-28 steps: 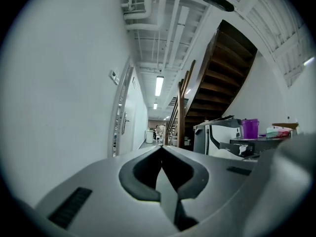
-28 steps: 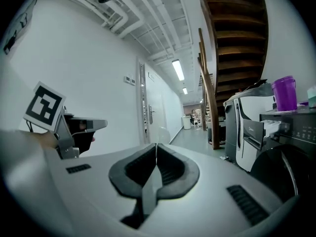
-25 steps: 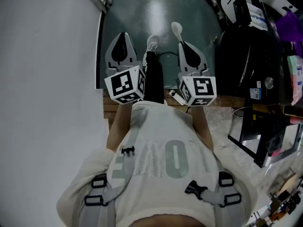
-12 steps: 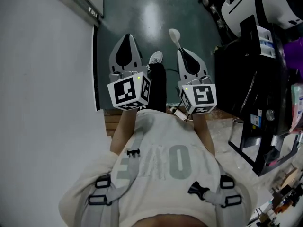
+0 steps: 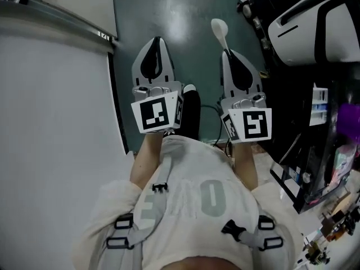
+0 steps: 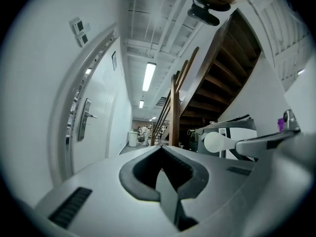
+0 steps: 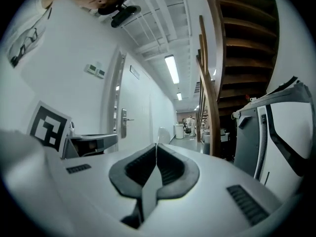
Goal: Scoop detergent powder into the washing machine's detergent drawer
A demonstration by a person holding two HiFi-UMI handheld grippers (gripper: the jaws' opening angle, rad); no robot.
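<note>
Along the left edge of the dark green floor [image 5: 188, 16] runs a white wall [image 5: 56, 151]. At the floor's upper right corner a white appliance [image 5: 312, 27] with black trim now fills more of the head view than it did a second ago. The wooden ledge that lay under us then has dropped out of sight.

We judge from this that we are walking down the corridor toward the machines, so the scooping proper has not begun. Whether that appliance is the washing machine we cannot tell. No detergent drawer and no powder shows in any view.

Our dark trouser leg [image 5: 190, 114] and shoe [image 5: 189, 89] step forward between the two tools.

The left gripper [image 5: 155, 41] has its jaws pressed together with nothing between them, and its own view confirms the pads meeting on empty air [image 6: 161, 149].

The right gripper [image 5: 229, 54] is clamped tight on the handle of a white plastic spoon [image 5: 219, 28]. The spoon's bowl sticks out past the jaw tips, above the floor and touching nothing else. In the right gripper view we see the spoon edge-on, rising from the closed jaws [image 7: 156, 147]. In the left gripper view its bowl shows as a pale oval at the right [image 6: 217, 142].

We see no powder on it, though the bowl is too small to be sure.
</note>
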